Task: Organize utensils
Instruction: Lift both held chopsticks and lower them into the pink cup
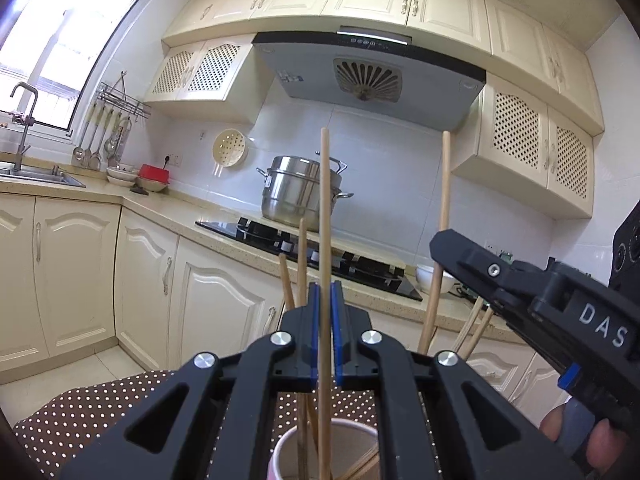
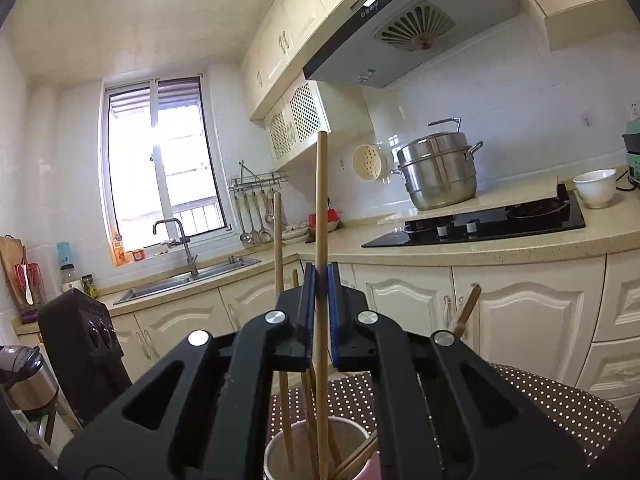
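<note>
Two tongs, left (image 1: 325, 292) and right (image 2: 321, 276), each pinching one chopstick (image 1: 325, 200) upright | cup (image 2: 316, 452) at lower centre | lower straight, release inside rim.

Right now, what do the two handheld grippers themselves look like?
Both are matte black plastic. The left gripper and right gripper each have two flat fingers lined with blue pads, driven by angular linkage arms with triangular cutouts and round silver pivot bolts. The right one's side carries white letters, DAS.
</note>
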The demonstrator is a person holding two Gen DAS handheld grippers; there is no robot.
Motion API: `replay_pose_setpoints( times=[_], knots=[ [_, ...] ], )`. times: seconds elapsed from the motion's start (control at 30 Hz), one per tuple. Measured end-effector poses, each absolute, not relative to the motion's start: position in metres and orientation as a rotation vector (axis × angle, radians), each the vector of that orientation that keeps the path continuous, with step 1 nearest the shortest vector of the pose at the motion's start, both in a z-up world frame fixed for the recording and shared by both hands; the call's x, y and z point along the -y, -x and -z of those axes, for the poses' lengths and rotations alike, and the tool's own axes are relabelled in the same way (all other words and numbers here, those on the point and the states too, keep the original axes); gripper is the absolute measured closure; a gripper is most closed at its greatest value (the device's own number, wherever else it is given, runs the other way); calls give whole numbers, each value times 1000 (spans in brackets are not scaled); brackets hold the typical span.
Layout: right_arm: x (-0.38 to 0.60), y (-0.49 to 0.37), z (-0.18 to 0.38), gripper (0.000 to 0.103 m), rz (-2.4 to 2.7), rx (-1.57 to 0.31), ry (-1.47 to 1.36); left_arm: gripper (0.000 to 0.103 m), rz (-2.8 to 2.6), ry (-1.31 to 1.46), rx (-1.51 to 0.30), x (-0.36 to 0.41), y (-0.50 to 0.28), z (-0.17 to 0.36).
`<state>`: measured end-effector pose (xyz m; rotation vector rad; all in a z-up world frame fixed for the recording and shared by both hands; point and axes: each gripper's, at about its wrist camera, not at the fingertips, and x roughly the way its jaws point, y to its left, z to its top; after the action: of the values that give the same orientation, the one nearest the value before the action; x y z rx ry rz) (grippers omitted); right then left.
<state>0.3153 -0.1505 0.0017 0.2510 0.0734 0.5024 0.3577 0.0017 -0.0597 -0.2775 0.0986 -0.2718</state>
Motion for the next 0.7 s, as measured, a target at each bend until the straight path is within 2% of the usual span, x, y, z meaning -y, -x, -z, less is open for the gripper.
replay_pose_setpoints(
  times=[0.6, 0.63, 0.7],
  knots=[
    [155, -280, 4, 96, -479, -144, -197, 96, 260, 222, -198, -9, -313, 64],
    [155, -279, 5, 96, -477, -148, -195, 95, 258, 222, -207, -10, -311, 64],
    [154, -276, 6, 96, -470, -155, -186, 84, 259, 220, -224, -10, -308, 63]
  ],
)
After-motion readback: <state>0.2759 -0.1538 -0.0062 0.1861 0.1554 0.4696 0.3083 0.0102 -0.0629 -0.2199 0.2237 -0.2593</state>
